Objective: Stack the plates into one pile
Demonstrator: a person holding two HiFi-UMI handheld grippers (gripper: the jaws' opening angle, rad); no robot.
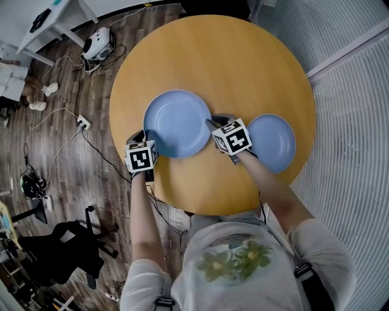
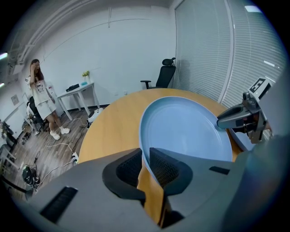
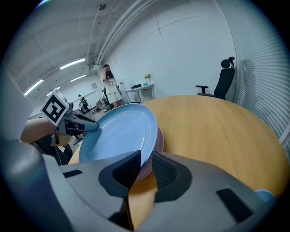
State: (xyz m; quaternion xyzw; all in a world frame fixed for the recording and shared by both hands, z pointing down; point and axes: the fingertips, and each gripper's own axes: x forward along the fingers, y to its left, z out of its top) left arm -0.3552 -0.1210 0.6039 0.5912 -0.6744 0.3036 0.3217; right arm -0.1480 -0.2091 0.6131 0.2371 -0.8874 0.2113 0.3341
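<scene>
The round table (image 1: 213, 54) fills the middle of the head view. Wood floor (image 1: 61, 158) lies off its left edge and ribbed blinds (image 1: 352, 91) off its right.

The big plate (image 1: 177, 124) is blue and sits left of the table's centre, towards the near edge. It lies over a pink plate (image 3: 159, 139), whose rim shows only under its right side. I cannot tell whether the two touch all round.

The small plate (image 1: 273, 143), also blue, lies flat near the right edge of the table.

The left gripper (image 2: 146, 163) is clenched on the big plate's left rim, at the table's left edge. The right gripper (image 3: 146, 167) is clamped on the opposite rim, with the pink rim just beneath at its pads. This gripper stands between the two blue plates, just beside the small one.

Off the table, a black chair (image 1: 73, 249) stands by the near left. Cables and a power strip (image 1: 84, 123) trail over the floor, and a white desk (image 1: 48, 18) stands at the far left. A person (image 2: 43, 97) stands beyond it, and an office chair (image 2: 164, 74) stands past the table's far edge.
</scene>
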